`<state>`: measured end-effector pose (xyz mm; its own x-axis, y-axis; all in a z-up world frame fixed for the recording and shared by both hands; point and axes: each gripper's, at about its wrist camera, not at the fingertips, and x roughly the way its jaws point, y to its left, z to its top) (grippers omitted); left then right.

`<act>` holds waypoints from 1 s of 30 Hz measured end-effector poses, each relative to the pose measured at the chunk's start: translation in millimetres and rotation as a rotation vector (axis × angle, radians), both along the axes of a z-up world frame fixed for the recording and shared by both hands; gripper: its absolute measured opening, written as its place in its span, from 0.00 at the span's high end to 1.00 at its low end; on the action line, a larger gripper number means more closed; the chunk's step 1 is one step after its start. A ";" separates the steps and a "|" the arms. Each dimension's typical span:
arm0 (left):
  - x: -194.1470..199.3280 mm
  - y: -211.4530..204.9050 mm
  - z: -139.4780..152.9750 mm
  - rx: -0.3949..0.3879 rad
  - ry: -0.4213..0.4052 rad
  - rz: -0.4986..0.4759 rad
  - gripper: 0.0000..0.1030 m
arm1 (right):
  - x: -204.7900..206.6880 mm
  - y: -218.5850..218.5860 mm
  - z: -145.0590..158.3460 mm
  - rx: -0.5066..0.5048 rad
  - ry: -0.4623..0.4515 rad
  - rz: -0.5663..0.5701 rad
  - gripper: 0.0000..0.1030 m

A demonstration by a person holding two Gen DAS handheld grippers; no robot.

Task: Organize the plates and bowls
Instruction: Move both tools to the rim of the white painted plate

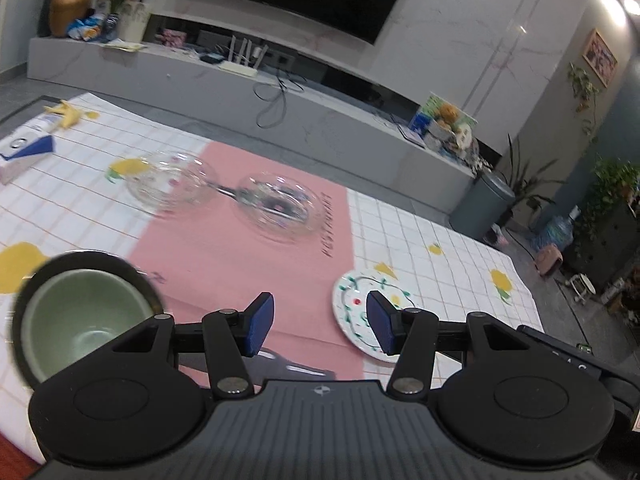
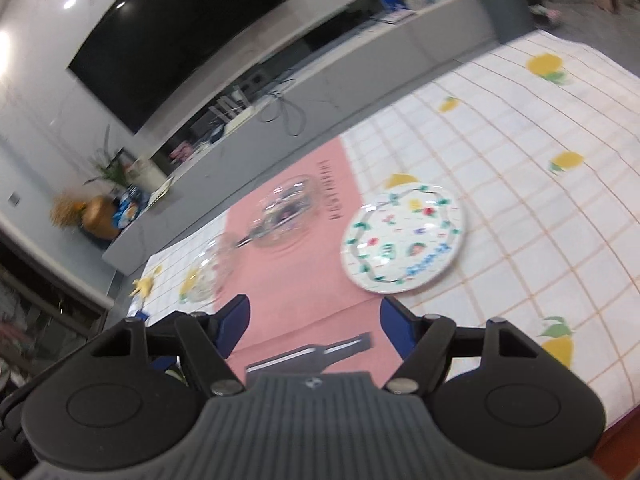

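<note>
Both grippers are unladen, so the step in hand reads as approach before a pick-up. The left gripper (image 1: 320, 320) has its jaws parted with nothing between them, and so has the right gripper (image 2: 314, 330). Count on the counter (image 2: 540, 200): one painted plate (image 2: 404, 238) at centre right of the right view; two clear glass bowls, one (image 1: 276, 208) at frame centre on the pink mat (image 1: 208, 264), the other (image 1: 172, 186) to its left; one green-lined bowl (image 1: 80, 316) at lower left of the left view. Judged next: bring one pair of jaws over a rim, likely the plate's, and clench.
</note>
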<state>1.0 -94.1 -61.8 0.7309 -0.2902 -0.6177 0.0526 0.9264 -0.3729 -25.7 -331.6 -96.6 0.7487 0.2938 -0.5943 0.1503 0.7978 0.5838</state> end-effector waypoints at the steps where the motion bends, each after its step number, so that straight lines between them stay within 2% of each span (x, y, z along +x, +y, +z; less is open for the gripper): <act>1: 3.2 -5.5 -2.1 0.003 0.003 -0.005 0.41 | 1.4 -6.3 -3.7 0.004 0.006 -0.014 0.33; 10: 40.3 -31.8 -32.9 -0.044 0.044 -0.025 0.41 | 25.3 -51.9 -38.2 0.004 0.055 -0.105 0.40; 20: 80.7 -47.8 -73.6 -0.046 0.072 -0.004 0.41 | 64.1 -79.1 -73.8 0.020 0.075 -0.140 0.46; 23: 90.9 -53.9 -85.7 -0.041 0.088 -0.013 0.42 | 76.9 -82.7 -83.4 0.009 0.084 -0.144 0.50; 27: 106.6 -57.5 -102.1 -0.033 0.111 -0.017 0.43 | 94.3 -84.7 -94.5 0.004 0.111 -0.142 0.62; 30: 116.0 -53.5 -108.8 -0.052 0.126 -0.007 0.49 | 102.7 -85.5 -97.8 -0.004 0.112 -0.139 0.67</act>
